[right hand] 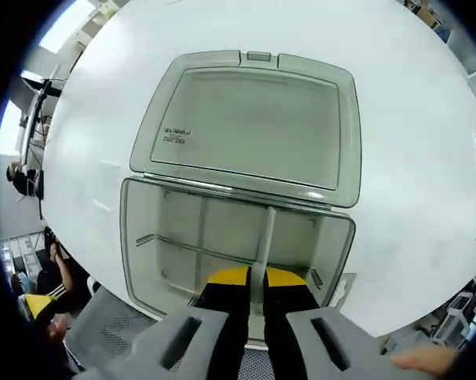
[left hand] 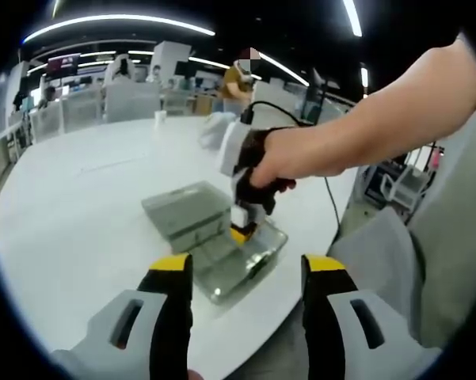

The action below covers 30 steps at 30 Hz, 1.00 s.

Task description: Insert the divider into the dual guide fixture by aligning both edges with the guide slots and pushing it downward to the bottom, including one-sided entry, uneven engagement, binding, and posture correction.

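A clear plastic box (right hand: 142, 237) lies open on the white table, its lid (right hand: 253, 119) folded flat beyond it. Inside, a thin translucent divider (right hand: 267, 229) runs from the far wall back to my right gripper (right hand: 258, 277), whose yellow-tipped jaws are shut on its near end. It stands upright between the walls; how deep it sits I cannot tell. In the left gripper view the right gripper (left hand: 244, 229), held by a hand, points down into the box (left hand: 265, 257) beside the lid (left hand: 186, 207). My left gripper (left hand: 248, 269) hangs open above the table's near edge, holding nothing.
Other dividers (right hand: 192, 252) cross the box's left half. The white table (left hand: 79, 222) curves away to an edge on the right, with a person's arm (left hand: 380, 119) reaching over it. A grey chair (left hand: 396, 186) and desks with people stand beyond.
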{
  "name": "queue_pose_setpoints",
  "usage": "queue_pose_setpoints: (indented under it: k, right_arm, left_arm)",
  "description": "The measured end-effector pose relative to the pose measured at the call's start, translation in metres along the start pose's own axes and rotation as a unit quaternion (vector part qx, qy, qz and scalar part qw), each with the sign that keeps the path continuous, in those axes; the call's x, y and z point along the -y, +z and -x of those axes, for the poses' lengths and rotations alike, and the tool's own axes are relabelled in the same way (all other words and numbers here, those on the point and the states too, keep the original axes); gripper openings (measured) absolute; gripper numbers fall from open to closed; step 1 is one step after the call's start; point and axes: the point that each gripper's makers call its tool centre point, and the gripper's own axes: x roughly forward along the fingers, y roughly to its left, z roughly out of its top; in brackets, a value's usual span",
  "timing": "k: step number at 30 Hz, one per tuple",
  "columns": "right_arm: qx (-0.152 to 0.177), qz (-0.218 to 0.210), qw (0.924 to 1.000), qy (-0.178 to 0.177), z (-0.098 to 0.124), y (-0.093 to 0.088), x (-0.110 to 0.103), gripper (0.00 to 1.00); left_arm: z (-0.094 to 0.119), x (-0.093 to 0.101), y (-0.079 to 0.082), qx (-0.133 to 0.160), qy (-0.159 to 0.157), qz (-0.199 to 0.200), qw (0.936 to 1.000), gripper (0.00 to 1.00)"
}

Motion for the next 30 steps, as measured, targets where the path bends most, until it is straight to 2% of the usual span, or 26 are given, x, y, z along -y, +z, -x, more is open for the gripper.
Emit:
queue_pose_setpoints:
  k: [15,30]
  right_arm:
    - [-0.001,0.001,0.9999,-0.010,0.0028,-0.0039,-0.0028,0.00]
    - [0.008,-0.006,0.9999,-0.005,0.0025,-0.0049,-0.0024,0.00]
  left_arm:
    - [0.0026,-0.0001,-0.0004,-0.001,0.004,0.001,1.0000,0.52]
    - [0.0044,0.0032,-0.0019,-0.006,0.003,-0.003,1.0000,0.52]
